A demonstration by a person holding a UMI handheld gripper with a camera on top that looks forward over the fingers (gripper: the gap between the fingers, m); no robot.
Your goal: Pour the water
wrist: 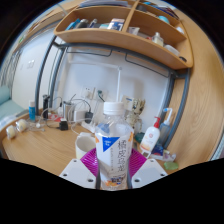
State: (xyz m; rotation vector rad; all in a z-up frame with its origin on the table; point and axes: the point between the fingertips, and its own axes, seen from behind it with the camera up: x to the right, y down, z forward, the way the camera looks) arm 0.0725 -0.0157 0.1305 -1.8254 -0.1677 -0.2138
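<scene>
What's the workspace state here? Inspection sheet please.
Surface: wooden desk, crowded along the wall.
Job's things: clear plastic bottle with white cap and printed label, upright between the fingers; white cup just behind it to one side.
Clutter: small bottles and jars by the wall; red-capped white bottle.
Grippers: gripper shut on the bottle, both pads against its sides.
Cables: cords at a wall outlet.
Surroundings: wooden shelf overhead, holding items; white wall.
</scene>
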